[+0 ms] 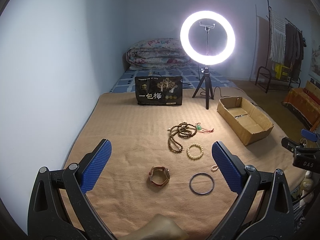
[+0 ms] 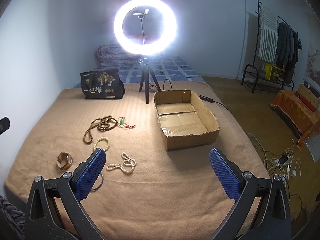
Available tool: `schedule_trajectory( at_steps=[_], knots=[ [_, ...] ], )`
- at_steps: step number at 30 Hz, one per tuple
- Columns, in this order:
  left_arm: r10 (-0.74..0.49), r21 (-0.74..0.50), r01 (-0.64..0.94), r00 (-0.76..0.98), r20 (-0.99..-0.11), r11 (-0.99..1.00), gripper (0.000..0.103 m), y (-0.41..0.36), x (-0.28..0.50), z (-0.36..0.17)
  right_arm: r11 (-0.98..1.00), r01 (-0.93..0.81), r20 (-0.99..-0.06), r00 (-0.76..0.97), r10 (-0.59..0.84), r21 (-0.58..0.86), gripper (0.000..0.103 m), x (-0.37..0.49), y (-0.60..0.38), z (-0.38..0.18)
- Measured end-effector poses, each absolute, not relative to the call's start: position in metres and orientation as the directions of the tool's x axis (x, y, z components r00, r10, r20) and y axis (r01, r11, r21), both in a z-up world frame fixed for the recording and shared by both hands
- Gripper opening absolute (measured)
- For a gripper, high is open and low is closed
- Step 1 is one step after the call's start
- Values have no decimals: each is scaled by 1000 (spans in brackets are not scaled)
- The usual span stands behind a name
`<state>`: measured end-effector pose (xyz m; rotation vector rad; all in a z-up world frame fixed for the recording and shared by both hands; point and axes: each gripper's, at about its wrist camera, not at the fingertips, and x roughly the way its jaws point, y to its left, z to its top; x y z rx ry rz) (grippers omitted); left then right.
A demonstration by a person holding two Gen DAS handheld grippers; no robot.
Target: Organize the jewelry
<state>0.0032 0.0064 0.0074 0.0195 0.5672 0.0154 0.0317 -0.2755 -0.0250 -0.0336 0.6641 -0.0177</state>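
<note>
Jewelry on tan blanket [image 1: 124, 124] over bed: brown bead necklace [image 1: 179, 135] w/ green pendant [image 1: 198, 127] far centre; cream bead bracelet [image 1: 195, 151] just nearer; watch [image 1: 159, 175] & dark bangle [image 1: 202, 183] nearest; pearl strand [image 2: 124, 163] by bangle. Cardboard box [image 2: 208, 118] to right, open. Left claw [image 1: 160, 162] spread, holding nothing. Right claw [image 2: 157, 166] spread, holding nothing. Ring light [image 1: 207, 37] on tripod behind.

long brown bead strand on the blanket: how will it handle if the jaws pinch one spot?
Probably floppy: the brown bead strand lies in loose coils, so most would dangle below a pinch. Its round beads may slip between pads. A trailing loop could snag the green pendant lying beside it on the blanket.
</note>
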Motion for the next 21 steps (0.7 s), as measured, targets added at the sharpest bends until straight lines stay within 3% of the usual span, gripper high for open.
schedule_trajectory(
  at_steps=[9,15,18,21],
  knots=[
    [64,50,-42,797,-600,998,102,31,18,-11,999,-39,-669,743,24,-7,103,46,-280,-39],
    [53,41,-34,713,-699,999,102,56,50,-35,977,-127,-660,751,-19,-173,103,72,-269,-54],
    [33,17,-32,642,-766,999,86,67,70,-59,954,-220,-705,709,11,-206,103,85,-262,-72],
    [30,23,-20,582,-812,1000,82,69,86,-87,938,-336,-778,611,149,-84,103,94,-256,-95]
  ],
)
